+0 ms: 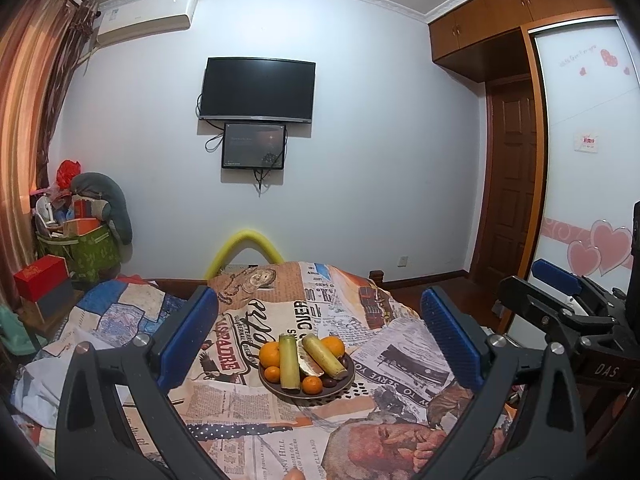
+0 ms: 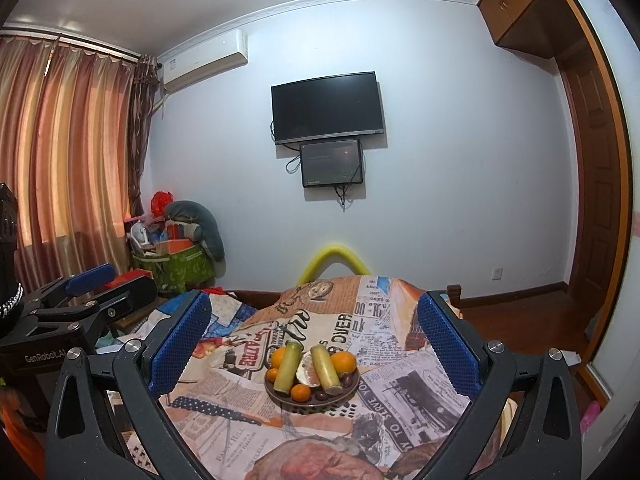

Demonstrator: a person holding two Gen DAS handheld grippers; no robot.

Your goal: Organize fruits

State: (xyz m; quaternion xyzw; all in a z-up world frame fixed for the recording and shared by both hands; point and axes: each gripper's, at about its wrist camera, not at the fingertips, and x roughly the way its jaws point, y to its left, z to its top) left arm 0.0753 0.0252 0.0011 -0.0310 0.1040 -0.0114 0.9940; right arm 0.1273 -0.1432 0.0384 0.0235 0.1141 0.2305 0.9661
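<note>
A round dark metal plate (image 1: 347, 376) of fruit is seen resting on a surface draped with a newspaper-print cloth (image 1: 400, 360); whether a counter or a bed lies beneath cannot be told. The plate lies straight ahead of and below both tools, framed between the blue pads of each. The left hand-held gripper (image 1: 320, 336) is held wide, with nothing between its jaws, and the right hand-held gripper (image 2: 314, 344) is likewise spread wide and empty. Both hover well apart from the fruit, side by side, the right one visible at the edge of the left wrist view. Neither can be judged clearly nearer, though the plate sits slightly right of centre for the left tool and almost centred for the right.

On the plate, two pale yellow-green cylindrical stalk pieces (image 1: 290, 362), possibly sugarcane, are laid with their long axes running away from the cameras and fanned slightly apart at the near ends. A pale peeled citrus wedge (image 1: 310, 364) is tucked between them. Round oranges (image 1: 269, 354) and smaller tangerines (image 1: 311, 385) are packed around, touching the stalks, and dark small fruits (image 1: 329, 381) sit by the near rim.

A grasp across a stalk's width is judged to suit the present jaw orientation.
</note>
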